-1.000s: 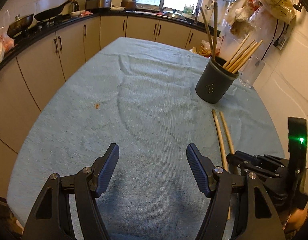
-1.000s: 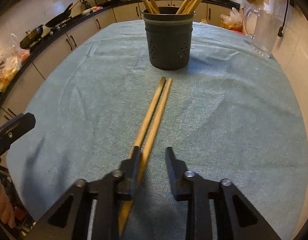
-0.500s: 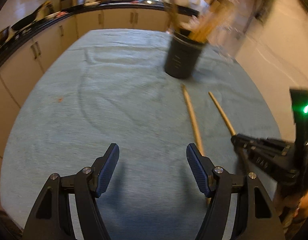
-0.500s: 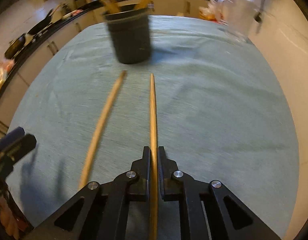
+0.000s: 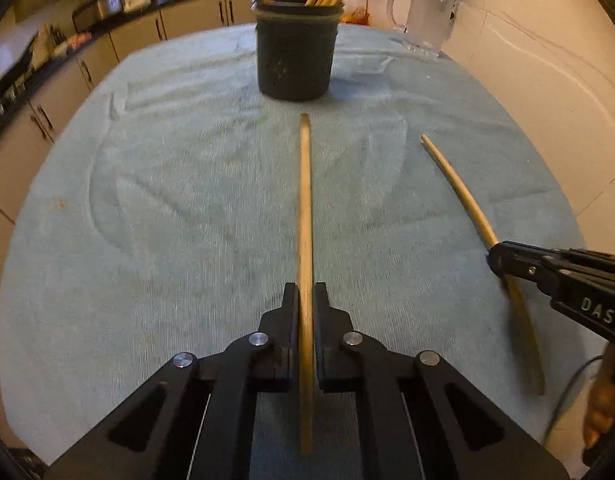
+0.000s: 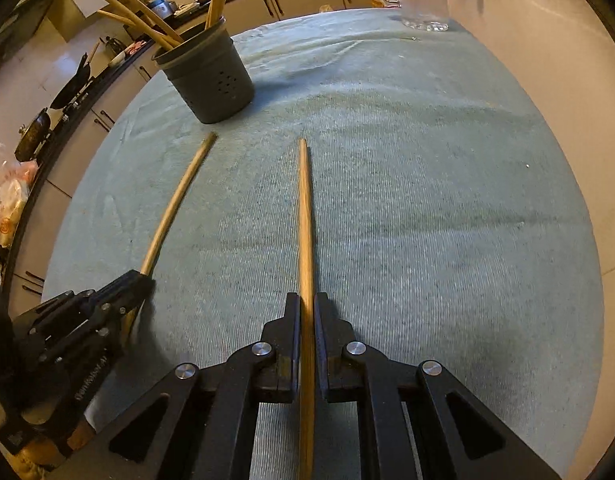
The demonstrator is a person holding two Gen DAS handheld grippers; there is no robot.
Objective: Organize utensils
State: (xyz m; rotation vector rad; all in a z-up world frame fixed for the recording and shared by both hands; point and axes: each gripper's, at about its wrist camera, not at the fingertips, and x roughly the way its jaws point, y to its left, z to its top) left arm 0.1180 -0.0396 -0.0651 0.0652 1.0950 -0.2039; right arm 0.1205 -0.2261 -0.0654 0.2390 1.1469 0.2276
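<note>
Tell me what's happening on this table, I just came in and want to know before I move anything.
A person is tidying chopsticks with a gripper in each hand. The left gripper is shut on one chopstick, and the right gripper is shut on the other chopstick. Both sticks point toward the dark holder at the far end of the blue cloth, which already has several chopsticks standing in it. Neither held stick is in the holder yet. A glass jug stands beside it.

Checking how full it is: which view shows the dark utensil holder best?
The right wrist view: the utensil holder shows its rim, opening and chopsticks inside. The left wrist view shows it side-on and blurred.
</note>
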